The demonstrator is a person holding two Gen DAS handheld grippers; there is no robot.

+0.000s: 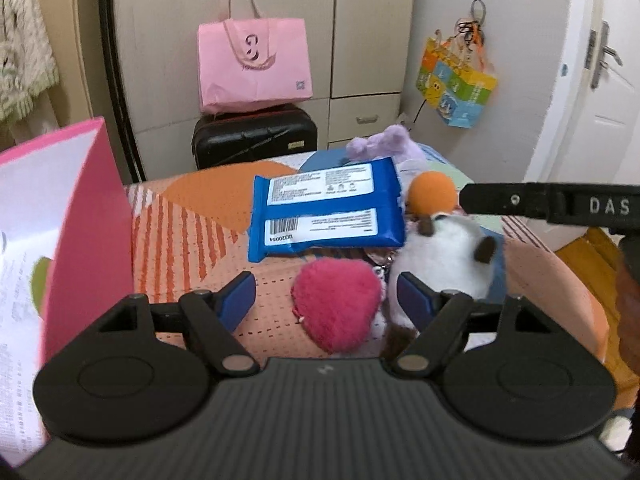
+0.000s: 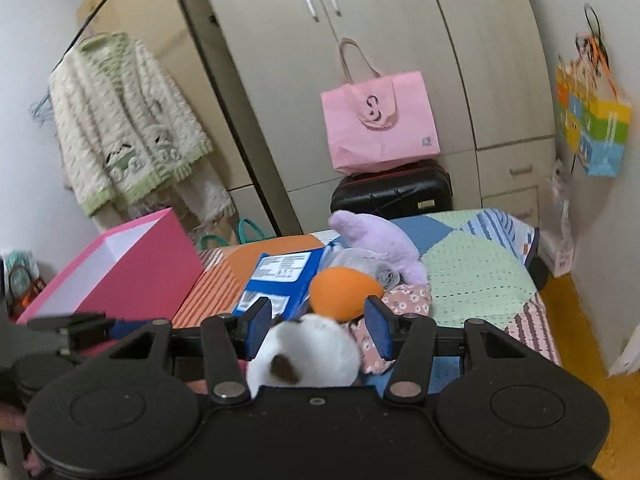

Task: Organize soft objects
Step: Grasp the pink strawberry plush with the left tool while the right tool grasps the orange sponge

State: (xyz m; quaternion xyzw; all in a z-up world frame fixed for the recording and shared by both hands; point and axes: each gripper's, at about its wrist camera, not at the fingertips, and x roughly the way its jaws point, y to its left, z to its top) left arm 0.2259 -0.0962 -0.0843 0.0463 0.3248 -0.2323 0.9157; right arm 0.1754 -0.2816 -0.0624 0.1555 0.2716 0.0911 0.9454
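On the patchwork bed cover [image 2: 480, 276], the open pink box [image 2: 120, 268] sits at its left edge. Blue wipes pack [image 1: 326, 210] lies mid-cover — red plush [image 1: 338, 304] between the spread left gripper [image 1: 328, 300] fingers, white plush cat [image 2: 308, 354] between the spread right gripper [image 2: 318, 328] fingers.

Both views are evenly lit by soft indoor light with no clear source; shadows are faint and nothing glares. Fisheye distortion bows the wardrobe [image 2: 360, 60] doors and the white door [image 1: 600, 80] at the frame edges, and the corners go dark. Mild motion blur softens the pink box [image 1: 60, 220], the hanging cardigan [image 2: 128, 128] and the colourful gift bag [image 2: 592, 120]. Small print on the blue wipes pack [image 1: 326, 212] stays partly legible.
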